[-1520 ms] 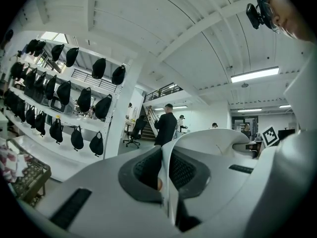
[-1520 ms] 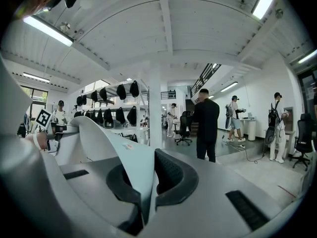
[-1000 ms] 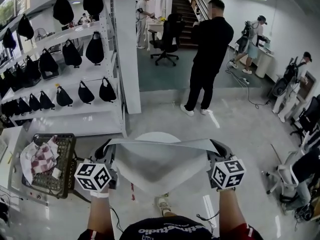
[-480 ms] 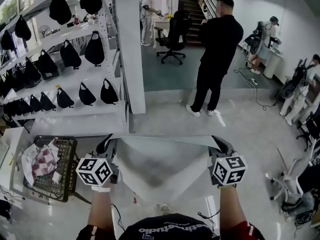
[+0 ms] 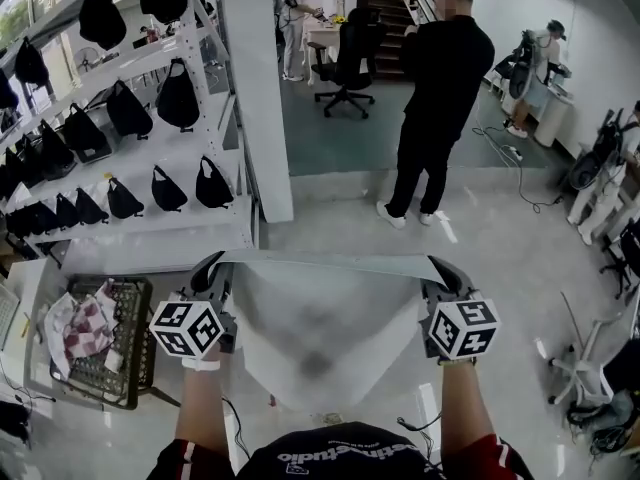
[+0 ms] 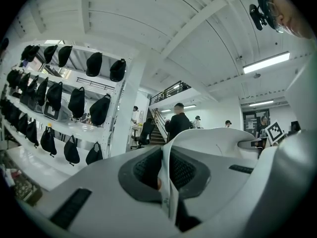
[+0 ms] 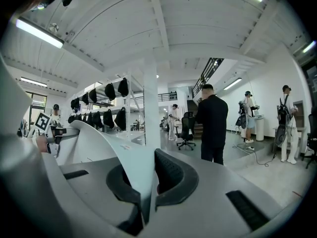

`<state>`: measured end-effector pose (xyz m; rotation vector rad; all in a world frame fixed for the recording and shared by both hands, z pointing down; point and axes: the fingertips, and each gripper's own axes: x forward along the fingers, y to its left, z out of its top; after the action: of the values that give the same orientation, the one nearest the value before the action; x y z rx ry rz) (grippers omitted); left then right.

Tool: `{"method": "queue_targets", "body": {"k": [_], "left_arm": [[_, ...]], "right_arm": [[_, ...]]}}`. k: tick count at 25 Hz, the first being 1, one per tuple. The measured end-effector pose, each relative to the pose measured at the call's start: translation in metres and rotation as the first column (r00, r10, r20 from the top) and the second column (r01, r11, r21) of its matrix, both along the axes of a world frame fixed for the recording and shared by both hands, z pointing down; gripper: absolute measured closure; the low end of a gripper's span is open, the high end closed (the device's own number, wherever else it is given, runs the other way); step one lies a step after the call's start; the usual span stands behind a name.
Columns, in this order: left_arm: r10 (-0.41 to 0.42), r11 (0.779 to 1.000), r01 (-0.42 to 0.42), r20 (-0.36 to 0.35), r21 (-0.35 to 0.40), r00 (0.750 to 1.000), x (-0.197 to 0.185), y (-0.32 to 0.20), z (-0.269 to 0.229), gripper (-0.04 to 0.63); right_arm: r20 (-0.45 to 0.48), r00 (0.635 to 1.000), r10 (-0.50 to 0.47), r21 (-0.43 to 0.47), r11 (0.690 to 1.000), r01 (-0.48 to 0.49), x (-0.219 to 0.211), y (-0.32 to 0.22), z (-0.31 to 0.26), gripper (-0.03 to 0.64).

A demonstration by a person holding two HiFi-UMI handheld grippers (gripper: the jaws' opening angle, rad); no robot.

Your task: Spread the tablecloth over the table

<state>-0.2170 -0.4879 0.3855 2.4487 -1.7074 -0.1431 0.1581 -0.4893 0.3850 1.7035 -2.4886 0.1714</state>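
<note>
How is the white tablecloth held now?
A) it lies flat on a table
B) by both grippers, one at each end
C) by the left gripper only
B: the left gripper and the right gripper each clamp the tablecloth, which hangs between them.

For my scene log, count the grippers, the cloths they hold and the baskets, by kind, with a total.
grippers: 2, left gripper and right gripper
tablecloth: 1
basket: 1
total: 4
</note>
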Motion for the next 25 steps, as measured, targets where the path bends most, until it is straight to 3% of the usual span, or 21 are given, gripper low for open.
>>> {"method": "queue_targets", "body": {"k": [13,25], "left_arm": [[-0.038,0.999,0.038,-0.005,0.002,0.999,-0.003,-0.068,-0.013,0.571],[-0.069,0.995,0.068,0.012,0.076,0.998,-0.009,-0.144,-0.060,0.571]], "right_arm": [[-0.007,1.000,-0.023,0.007,1.000,0.024,-0.002,-0.073,-0.016,0.586],[0.018,0.999,-0.037,0.073,0.997,0.035,-0.008,-0.157,-0.056,0.586]]}}
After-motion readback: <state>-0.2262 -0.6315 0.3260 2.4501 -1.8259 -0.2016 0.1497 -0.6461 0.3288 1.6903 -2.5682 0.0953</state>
